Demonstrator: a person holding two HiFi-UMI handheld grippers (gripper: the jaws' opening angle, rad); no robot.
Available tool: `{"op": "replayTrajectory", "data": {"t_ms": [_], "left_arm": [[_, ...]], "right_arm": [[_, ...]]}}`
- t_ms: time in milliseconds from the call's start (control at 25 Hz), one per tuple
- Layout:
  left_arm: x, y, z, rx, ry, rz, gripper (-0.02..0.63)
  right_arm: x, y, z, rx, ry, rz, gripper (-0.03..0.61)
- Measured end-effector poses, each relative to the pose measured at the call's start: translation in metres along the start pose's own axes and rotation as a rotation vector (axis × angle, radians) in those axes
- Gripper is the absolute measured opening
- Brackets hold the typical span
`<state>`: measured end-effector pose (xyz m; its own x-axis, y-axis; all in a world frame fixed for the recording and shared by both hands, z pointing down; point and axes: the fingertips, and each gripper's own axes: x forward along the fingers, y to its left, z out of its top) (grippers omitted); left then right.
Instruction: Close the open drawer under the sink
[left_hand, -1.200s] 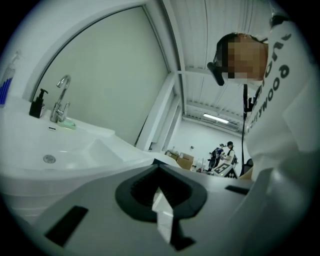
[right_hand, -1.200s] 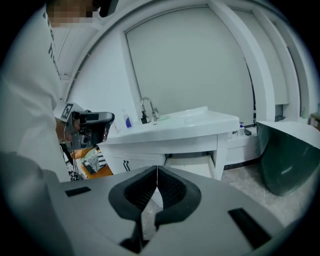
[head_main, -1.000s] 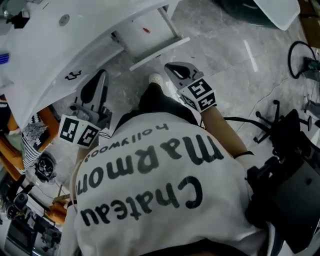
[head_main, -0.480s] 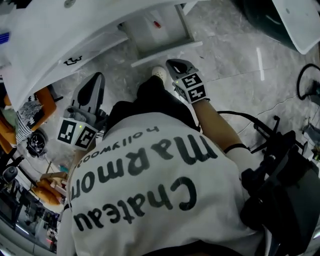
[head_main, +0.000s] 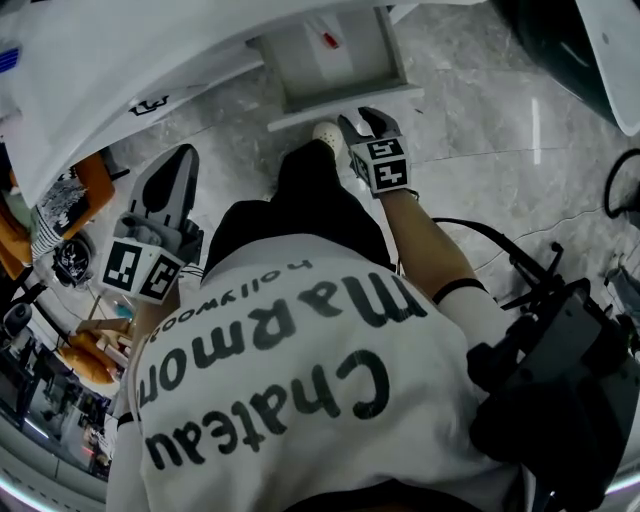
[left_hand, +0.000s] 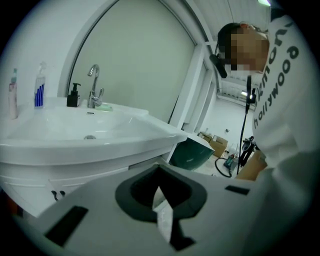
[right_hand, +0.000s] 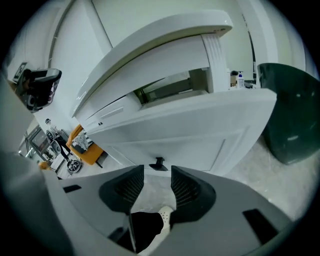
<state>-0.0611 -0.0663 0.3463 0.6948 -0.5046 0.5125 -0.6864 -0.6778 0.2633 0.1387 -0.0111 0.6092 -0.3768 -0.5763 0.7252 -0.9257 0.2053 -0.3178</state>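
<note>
at the far left of the head view an orange thing (head_main: 95, 182) sits beneath the rim of the white sink cabinet (head_main: 120, 70). just right of it the left gripper (head_main: 180, 158) hangs over the grey marble floor (head_main: 480, 130), pointing up the picture toward the cabinet and well apart from the drawer. its own view shows its jaws clenched, tips meeting, with nothing held. beyond them lie the basin (left_hand: 90, 132), the faucet (left_hand: 94, 90), a black pump bottle (left_hand: 74, 95) and a blue-labelled bottle (left_hand: 40, 91), with a dark green tub (left_hand: 192, 152) farther right.

in the middle of the head view the person's white printed shirt (head_main: 300, 370) fills the lower half, with a white shoe (head_main: 325, 132) above it. the open drawer (head_main: 335, 65) juts out from under the sink toward the person at top centre, with a small red thing (head_main: 330, 40) inside.

the right gripper (head_main: 365, 120) is just beside the shoe and close to the drawer's front panel; whether it touches cannot be told. in the right gripper view its jaws are opening, the ribbed pads (right_hand: 186, 187) apart with nothing between them. through the gap a small black handle (right_hand: 159, 163) shows on the white front, clear of the tips. at the far right lie black cables (head_main: 500, 240) and dark gear (head_main: 560, 390).
</note>
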Motion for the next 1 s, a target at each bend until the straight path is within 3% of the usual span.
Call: {"op": "replayTrajectory", "data": {"t_ms": [320, 840, 1000], "left_arm": [[0.006, 0.0, -0.008, -0.01, 0.039, 0.013, 0.009], [0.001, 0.006, -0.023, -0.026, 0.069, -0.009, 0.009], [0.003, 0.015, -0.024, -0.091, 0.04, 0.012, 0.009]], "right_arm": [[0.03, -0.002, -0.005, 0.006, 0.059, 0.039, 0.172], [0.041, -0.001, -0.011, -0.001, 0.116, -0.024, 0.146], [0.041, -0.001, -0.011, -0.008, 0.132, -0.013, 0.143]]}}
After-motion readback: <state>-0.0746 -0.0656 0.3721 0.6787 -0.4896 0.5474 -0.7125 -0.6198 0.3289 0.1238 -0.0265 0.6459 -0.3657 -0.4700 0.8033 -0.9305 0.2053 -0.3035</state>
